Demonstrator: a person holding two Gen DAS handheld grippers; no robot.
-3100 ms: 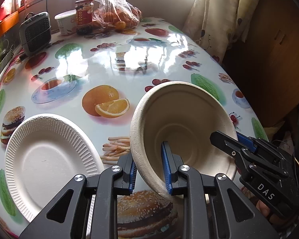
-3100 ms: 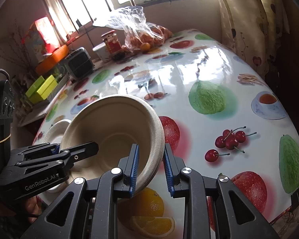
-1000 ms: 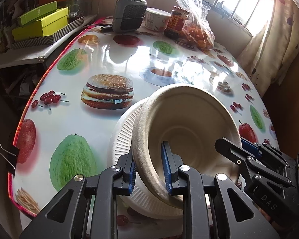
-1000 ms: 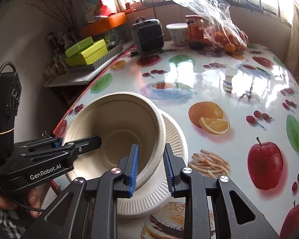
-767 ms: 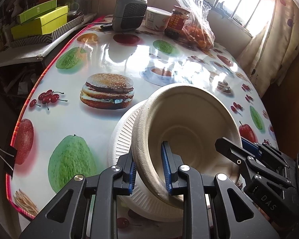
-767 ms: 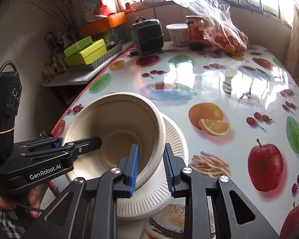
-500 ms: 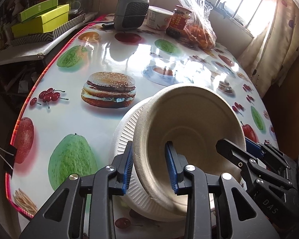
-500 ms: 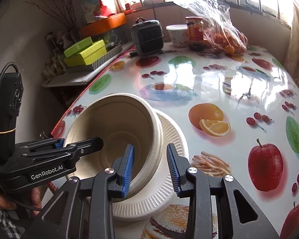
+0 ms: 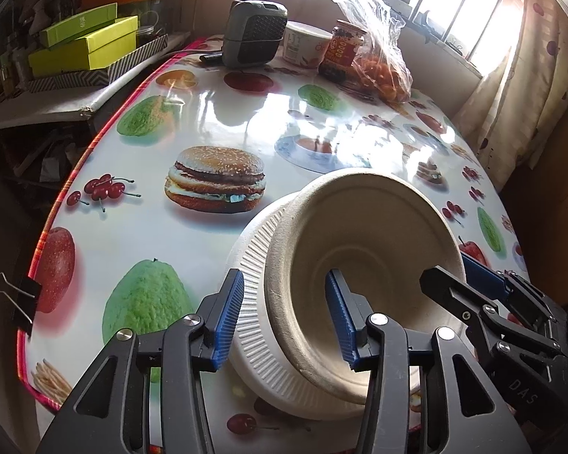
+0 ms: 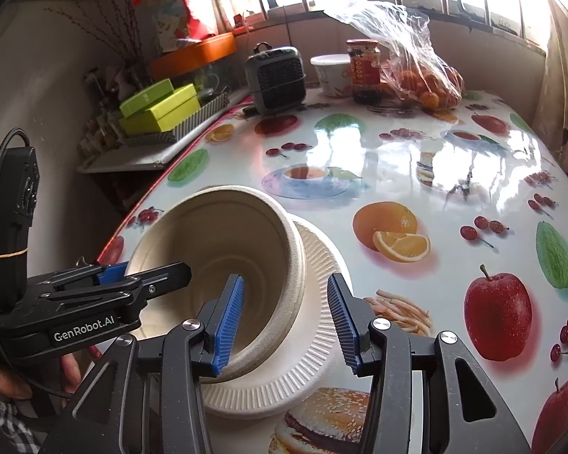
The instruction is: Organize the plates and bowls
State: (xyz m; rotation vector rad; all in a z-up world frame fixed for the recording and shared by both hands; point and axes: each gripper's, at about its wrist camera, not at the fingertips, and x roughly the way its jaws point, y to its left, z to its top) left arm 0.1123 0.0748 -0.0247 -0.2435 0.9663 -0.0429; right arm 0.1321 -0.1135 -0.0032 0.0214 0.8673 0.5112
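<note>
A beige pulp bowl sits on a white ribbed paper plate near the table's front edge. My left gripper straddles the bowl's near rim, one blue pad outside over the plate, the other inside the bowl. Its jaws are opening and neither pad presses on the rim. In the right wrist view the bowl and the plate lie just ahead. My right gripper straddles the opposite rim the same way, its jaws opening, with gaps on both sides. Each gripper shows in the other's view.
At the table's far end stand a small grey heater, a white tub, a red-labelled jar and a bag of oranges. Green boxes lie on a side shelf. A binder clip grips the cloth's edge.
Both grippers' jaws have spread apart and come off the bowl's rim. The bowl, carried over earlier, now rests on the white plate. Neither hand has shifted in the last second.
</note>
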